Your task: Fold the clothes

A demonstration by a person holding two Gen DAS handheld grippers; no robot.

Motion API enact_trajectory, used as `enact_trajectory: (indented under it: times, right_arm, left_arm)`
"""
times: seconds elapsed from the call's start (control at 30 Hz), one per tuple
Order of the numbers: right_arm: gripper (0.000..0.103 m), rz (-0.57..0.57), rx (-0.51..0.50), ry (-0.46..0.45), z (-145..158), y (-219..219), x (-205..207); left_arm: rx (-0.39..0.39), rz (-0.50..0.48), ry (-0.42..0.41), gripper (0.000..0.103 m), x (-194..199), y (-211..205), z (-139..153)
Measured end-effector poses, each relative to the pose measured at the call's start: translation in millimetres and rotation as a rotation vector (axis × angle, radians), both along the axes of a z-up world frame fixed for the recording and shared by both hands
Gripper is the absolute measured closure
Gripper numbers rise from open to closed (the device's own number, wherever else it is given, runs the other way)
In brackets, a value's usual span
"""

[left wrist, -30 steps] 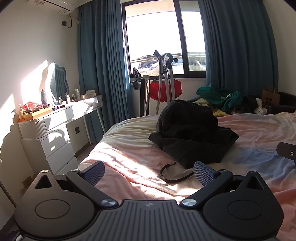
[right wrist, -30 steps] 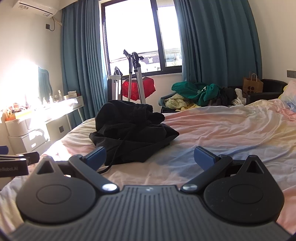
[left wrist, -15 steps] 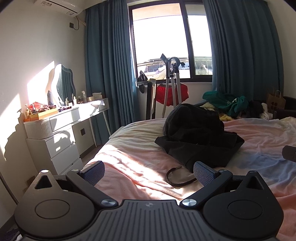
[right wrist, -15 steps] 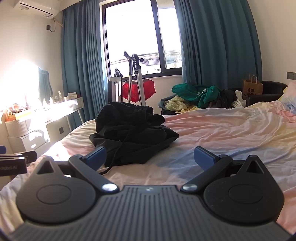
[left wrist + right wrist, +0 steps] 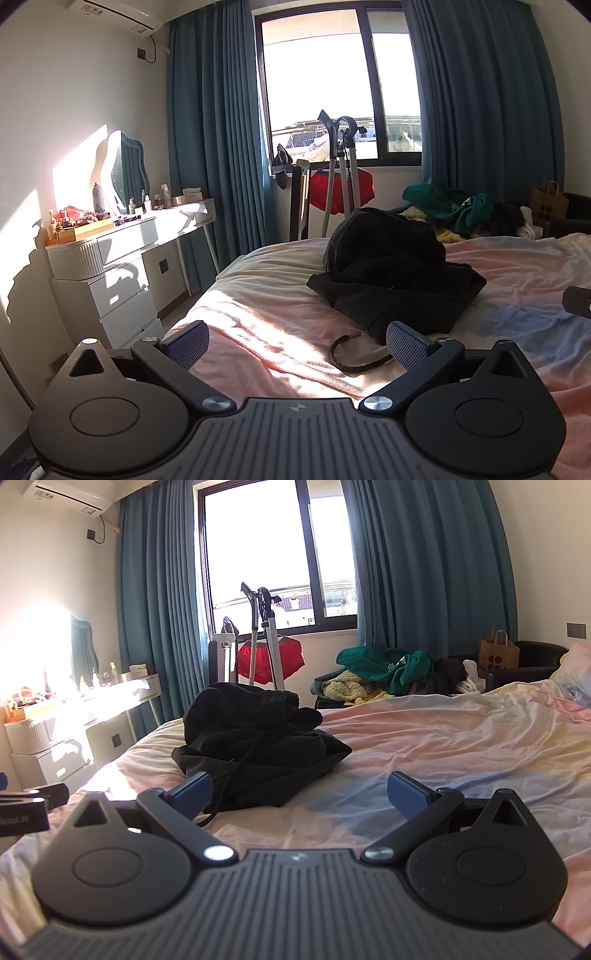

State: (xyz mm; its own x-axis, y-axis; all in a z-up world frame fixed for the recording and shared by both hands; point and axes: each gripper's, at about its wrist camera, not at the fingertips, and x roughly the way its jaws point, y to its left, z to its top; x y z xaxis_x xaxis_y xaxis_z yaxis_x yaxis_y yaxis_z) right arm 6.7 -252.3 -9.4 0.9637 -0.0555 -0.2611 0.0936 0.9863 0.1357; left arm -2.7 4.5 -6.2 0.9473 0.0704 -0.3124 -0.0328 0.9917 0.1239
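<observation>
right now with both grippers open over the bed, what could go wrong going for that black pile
1. The crumpled black garment is bunched, so the open right gripper may pinch several layers at once.
2. Its loose black drawstring loops on the pink bedsheet near the open left gripper and could snag a finger.
3. A low grab may catch the sheet too.

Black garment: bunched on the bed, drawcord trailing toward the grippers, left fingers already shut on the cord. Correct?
Not quite. The left gripper is open and holds nothing; the drawcord lies loose on the bed between its fingers, as the left wrist view shows. The black garment is bunched, its cord trailing as you say.
</observation>
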Motion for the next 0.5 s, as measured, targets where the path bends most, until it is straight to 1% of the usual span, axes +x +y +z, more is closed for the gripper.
enact_trajectory:
  times: [0.17,0.5]
  right_arm:
    - [0.0,0.012,0.015,0.004,0,0,0]
    - [0.0,0.027,0.039,-0.006,3,-3,-2]
  left_arm:
    - [-0.026,0.01,-0.001,0.0,1,3,-2]
    - [0.005,0.006,0.013,0.0,5,-5,-10]
